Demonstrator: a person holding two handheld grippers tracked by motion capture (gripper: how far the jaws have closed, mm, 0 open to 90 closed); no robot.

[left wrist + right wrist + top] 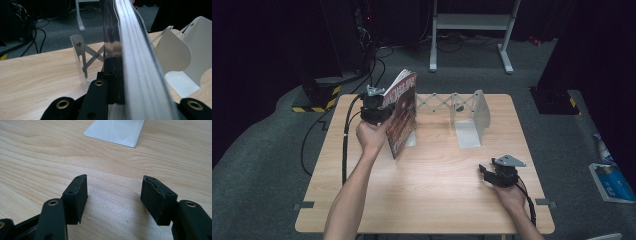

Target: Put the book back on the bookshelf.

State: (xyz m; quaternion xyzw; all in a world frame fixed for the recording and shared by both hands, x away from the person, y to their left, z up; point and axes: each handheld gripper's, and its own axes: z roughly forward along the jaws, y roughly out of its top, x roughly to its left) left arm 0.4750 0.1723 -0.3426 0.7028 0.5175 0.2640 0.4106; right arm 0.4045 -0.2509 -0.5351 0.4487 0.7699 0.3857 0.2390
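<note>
A thick book (402,116) with a dark red cover stands upright on the wooden table (432,200), its page edges facing up. My left gripper (379,107) is shut on the book's spine side from the left. In the left gripper view the book (135,65) runs up between the jaws, and one black finger (110,70) presses on its cover. A white expandable book rack (472,117) stands just right of the book, with one end plate (78,53) behind it. My right gripper (486,172) rests low on the table at the front right, open (113,195), with nothing between its fingers.
The rack's flat base plate (117,131) lies just ahead of the right gripper. On the floor behind the table are a white stand's legs (507,55), cables (377,55) and a yellow-black striped block (319,100). A blue and white object (612,182) lies on the floor at right.
</note>
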